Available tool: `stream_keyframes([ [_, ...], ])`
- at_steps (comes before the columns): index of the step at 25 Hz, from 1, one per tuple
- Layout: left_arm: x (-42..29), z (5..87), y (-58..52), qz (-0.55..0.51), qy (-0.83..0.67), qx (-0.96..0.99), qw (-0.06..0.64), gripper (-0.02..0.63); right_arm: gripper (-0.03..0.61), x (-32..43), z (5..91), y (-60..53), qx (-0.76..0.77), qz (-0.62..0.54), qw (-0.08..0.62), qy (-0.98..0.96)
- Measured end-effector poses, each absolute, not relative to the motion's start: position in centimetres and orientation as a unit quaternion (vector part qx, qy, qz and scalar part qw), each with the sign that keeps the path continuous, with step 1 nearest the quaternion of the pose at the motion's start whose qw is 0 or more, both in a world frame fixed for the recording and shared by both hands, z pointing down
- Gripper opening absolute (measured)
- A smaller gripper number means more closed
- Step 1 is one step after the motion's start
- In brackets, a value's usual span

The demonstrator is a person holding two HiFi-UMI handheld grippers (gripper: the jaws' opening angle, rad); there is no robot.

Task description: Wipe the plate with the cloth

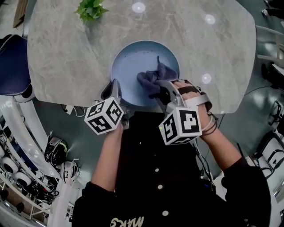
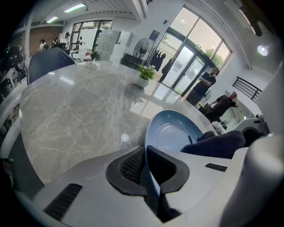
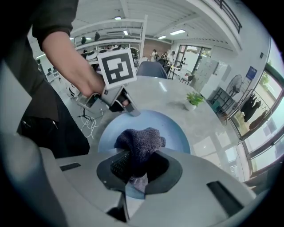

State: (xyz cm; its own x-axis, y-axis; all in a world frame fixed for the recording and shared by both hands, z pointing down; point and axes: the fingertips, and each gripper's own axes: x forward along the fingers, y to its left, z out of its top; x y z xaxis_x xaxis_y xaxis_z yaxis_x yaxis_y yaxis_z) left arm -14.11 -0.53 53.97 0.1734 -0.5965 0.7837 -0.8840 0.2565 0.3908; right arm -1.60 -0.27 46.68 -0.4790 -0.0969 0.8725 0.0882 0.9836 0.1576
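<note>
The left gripper point(image 1: 114, 90) clamped the rim of the plate point(image 1: 133, 57) at the near edge of the table point(image 1: 66, 53). The right gripper point(image 1: 165, 92) pinched the cloth point(image 1: 153, 77) over the middle of the plate. The wiping step was probably in hand; the next move likely called for pressing the cloth down and sweeping.

I'm seeing a pale blue plate point(image 1: 128, 62), a dark bluish-grey cloth point(image 1: 151, 80), a grey marbled table point(image 1: 62, 57) and a green plant point(image 1: 91, 9) at upper left. There are black-and-white square markers on the left gripper point(image 1: 113, 88) and right gripper point(image 1: 163, 93).

Grey marble table point(image 1: 66, 53) with 1 potted plant point(image 1: 91, 9), blue chair point(image 1: 11, 62) alongside. Tall glass doors point(image 2: 186, 66), ceiling strip lights point(image 2: 75, 7) beyond.
</note>
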Motion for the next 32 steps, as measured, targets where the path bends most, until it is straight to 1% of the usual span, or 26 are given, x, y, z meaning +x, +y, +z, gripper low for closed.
stream_keyframes([
  [4, -14.1, 53.9, -0.6, 0.147, -0.621, 0.595, 0.489, 0.028, 0.032, -4.1, 43.6, 0.6, 0.003, -0.088, 0.467, -0.880],
  [8, -14.1, 54.0, -0.6, 0.144, -0.618, 0.598, 0.489, 0.028, 0.032, -6.1, 44.2, 2.1, -0.011, -0.076, 0.446, -0.892],
  [15, -14.1, 54.0, -0.6, 0.145, -0.617, 0.600, 0.489, 0.028, 0.032, -9.0, 48.3, 3.7, -0.029, -0.050, 0.442, -0.895],
  [21, -14.1, 53.9, -0.6, 0.136, -0.615, 0.599, 0.495, 0.028, 0.032, -9.7, 51.4, 5.0, -0.057, -0.061, 0.465, -0.881],
  [32, -14.0, 54.0, -1.1, 0.150, -0.614, 0.605, 0.485, 0.028, 0.032, -9.9, 52.7, 5.4, -0.068, -0.053, 0.475, -0.876],
])
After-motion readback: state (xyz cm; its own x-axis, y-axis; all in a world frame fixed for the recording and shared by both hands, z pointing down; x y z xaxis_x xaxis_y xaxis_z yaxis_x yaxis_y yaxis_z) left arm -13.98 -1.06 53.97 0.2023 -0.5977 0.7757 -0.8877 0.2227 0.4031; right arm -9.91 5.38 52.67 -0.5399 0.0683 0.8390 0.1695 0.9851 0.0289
